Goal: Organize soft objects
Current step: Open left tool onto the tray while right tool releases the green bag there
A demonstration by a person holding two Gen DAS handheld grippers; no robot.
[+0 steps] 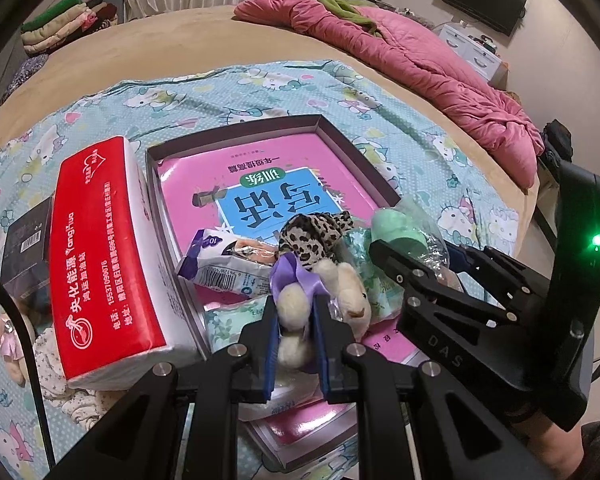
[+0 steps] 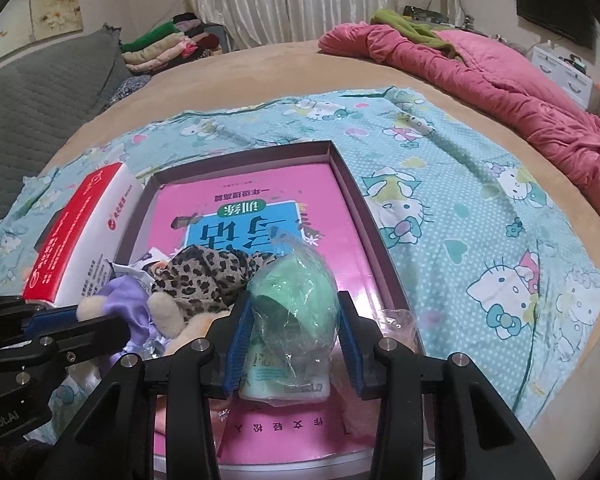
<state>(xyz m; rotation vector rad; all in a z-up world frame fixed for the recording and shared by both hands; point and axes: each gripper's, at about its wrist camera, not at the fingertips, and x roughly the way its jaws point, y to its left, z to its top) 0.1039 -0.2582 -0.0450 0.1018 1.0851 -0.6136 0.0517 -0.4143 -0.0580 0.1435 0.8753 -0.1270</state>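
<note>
A shallow dark box [image 1: 236,130] holding a pink book [image 1: 300,160] lies on the bed. My left gripper [image 1: 296,322] is shut on a small cream plush toy [image 1: 296,304] with a purple ribbon and leopard-print cloth [image 1: 312,236], held over the box's near end. My right gripper [image 2: 294,330] is shut on a green soft object wrapped in clear plastic [image 2: 296,292], just right of the plush [image 2: 168,312]; it also shows in the left wrist view [image 1: 396,228]. A small white-purple packet [image 1: 220,264] lies in the box.
A red-and-white tissue pack [image 1: 104,256] stands left of the box beside a dark carton [image 1: 24,240]. A Hello Kitty sheet [image 2: 480,240] covers the bed. A pink quilt [image 2: 500,84] lies at the back right, folded clothes [image 2: 160,48] at the back left.
</note>
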